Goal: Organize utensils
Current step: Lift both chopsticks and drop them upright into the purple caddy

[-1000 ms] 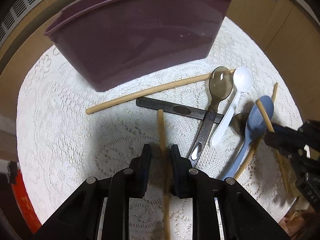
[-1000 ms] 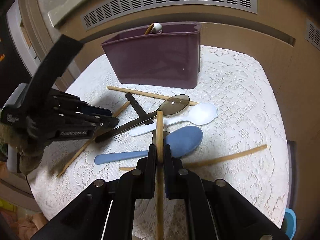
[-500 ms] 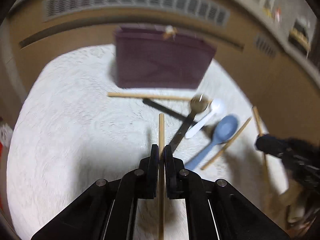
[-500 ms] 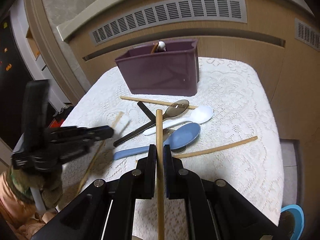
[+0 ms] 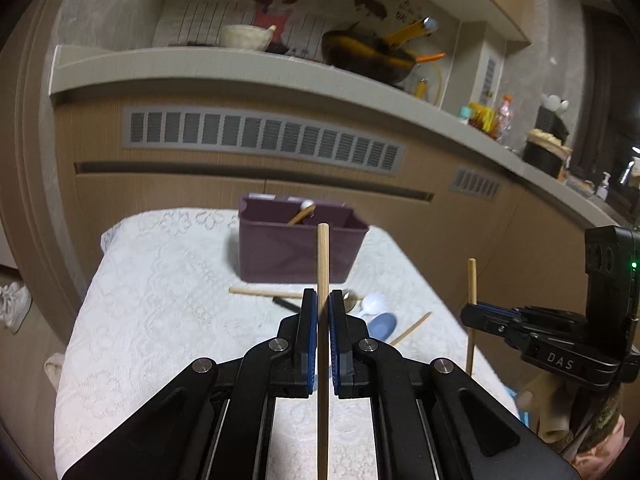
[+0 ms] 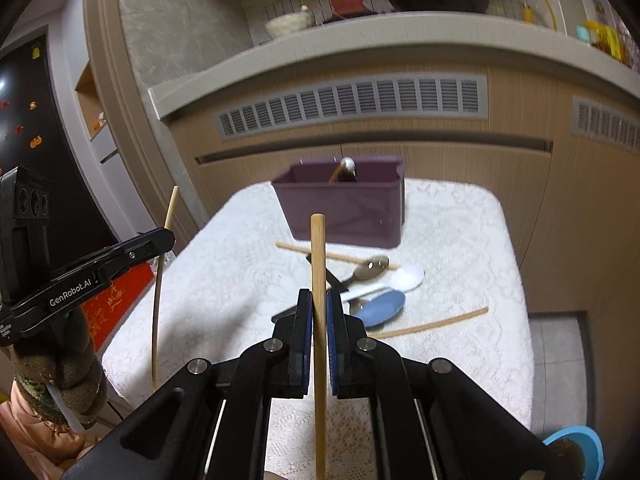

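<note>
My left gripper [image 5: 323, 300] is shut on a wooden chopstick [image 5: 322, 264] that stands upright, lifted well above the table. My right gripper [image 6: 319, 300] is shut on another wooden chopstick [image 6: 318, 256], also upright and lifted. Each gripper shows in the other's view, the right one [image 5: 468, 314] and the left one [image 6: 170, 236]. The purple utensil bin [image 5: 296, 248] stands at the far side of the table with a utensil inside; it also shows in the right wrist view [image 6: 344, 208]. On the cloth lie two chopsticks [image 6: 332, 256] [image 6: 432, 324], a blue spoon [image 6: 380, 308], a white spoon [image 6: 404, 278] and a dark clear spoon [image 6: 368, 266].
The table carries a white lace cloth [image 5: 160, 300]. A wooden cabinet with vent grilles [image 5: 260, 140] stands behind it under a counter with pots. A blue dish [image 6: 576, 452] lies on the floor at the right.
Both grippers have risen and pulled back from the table, each carrying its chopstick. The left closed on its chopstick a second ago.
</note>
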`<move>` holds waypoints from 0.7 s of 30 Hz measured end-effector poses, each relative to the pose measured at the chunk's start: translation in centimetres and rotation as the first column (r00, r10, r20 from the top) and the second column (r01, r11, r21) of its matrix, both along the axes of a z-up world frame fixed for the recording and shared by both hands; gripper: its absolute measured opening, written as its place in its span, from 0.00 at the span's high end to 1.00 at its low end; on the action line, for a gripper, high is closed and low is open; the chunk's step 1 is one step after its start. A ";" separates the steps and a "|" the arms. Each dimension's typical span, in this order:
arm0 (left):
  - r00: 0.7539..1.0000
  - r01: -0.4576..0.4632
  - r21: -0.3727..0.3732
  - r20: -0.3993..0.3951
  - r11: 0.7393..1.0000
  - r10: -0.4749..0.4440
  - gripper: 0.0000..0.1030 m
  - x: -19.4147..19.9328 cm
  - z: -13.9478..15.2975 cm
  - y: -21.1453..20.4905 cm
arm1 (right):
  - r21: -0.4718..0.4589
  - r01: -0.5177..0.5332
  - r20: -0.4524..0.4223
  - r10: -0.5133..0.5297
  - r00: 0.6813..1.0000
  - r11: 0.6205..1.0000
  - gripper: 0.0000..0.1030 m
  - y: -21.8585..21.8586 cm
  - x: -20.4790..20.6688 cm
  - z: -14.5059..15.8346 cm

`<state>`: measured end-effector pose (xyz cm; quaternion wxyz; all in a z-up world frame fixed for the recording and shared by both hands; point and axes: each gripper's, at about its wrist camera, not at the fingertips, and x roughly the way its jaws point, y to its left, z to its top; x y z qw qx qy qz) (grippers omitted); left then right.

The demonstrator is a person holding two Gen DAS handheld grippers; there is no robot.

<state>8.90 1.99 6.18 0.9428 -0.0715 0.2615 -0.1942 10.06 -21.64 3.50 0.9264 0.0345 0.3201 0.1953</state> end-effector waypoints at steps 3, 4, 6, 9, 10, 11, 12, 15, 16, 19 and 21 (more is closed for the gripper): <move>0.999 0.005 -0.005 0.032 1.000 -0.005 0.94 -0.9 1.0 0.2 | -0.005 0.003 0.023 -0.003 1.000 1.000 0.93 0.1 -0.5 0.9; 0.999 -0.001 -0.008 0.041 1.000 0.001 0.94 -1.0 1.4 0.3 | -0.004 0.004 0.028 -0.004 1.000 1.000 0.93 0.1 -0.6 1.1; 0.998 -0.009 -0.013 0.057 1.000 0.009 0.94 -1.2 2.1 0.5 | 0.005 0.008 0.040 -0.008 0.999 1.000 0.93 0.1 -0.6 1.8; 0.993 -0.017 -0.016 0.114 1.000 0.019 0.94 -1.3 4.2 0.5 | 0.020 0.006 0.088 -0.008 0.996 1.000 0.93 0.0 -0.8 3.9; 0.990 -0.020 -0.015 0.142 1.000 0.022 0.94 -1.3 5.0 0.4 | 0.022 0.000 0.121 -0.002 0.993 1.000 0.93 0.1 -0.8 5.3; 0.983 -0.016 -0.010 0.180 1.000 0.018 0.94 -1.3 6.3 0.2 | 0.020 -0.001 0.147 -0.002 0.989 1.000 0.93 0.1 -0.8 6.4; 0.974 -0.018 0.000 0.226 1.000 0.017 0.94 -1.0 7.8 -0.1 | 0.014 0.001 0.191 -0.004 0.982 1.000 0.93 0.2 -0.7 8.0; 0.946 -0.026 0.008 0.323 1.000 0.022 0.94 0.5 11.7 -0.8 | -0.014 0.015 0.315 -0.010 0.949 1.000 0.93 0.8 -0.3 13.0; 0.937 -0.027 0.004 0.348 1.000 0.024 0.94 1.1 12.8 -1.0 | -0.023 0.025 0.353 -0.016 0.935 0.999 0.93 1.0 0.1 14.6; 0.902 -0.039 -0.012 0.430 0.999 0.041 0.94 3.6 15.6 -1.5 | -0.041 0.057 0.435 -0.033 0.900 0.998 0.93 1.5 1.9 18.3; 0.887 -0.034 -0.020 0.459 0.999 0.039 0.94 5.8 16.7 -1.7 | -0.047 0.064 0.462 -0.035 0.886 0.997 0.93 1.8 3.4 19.6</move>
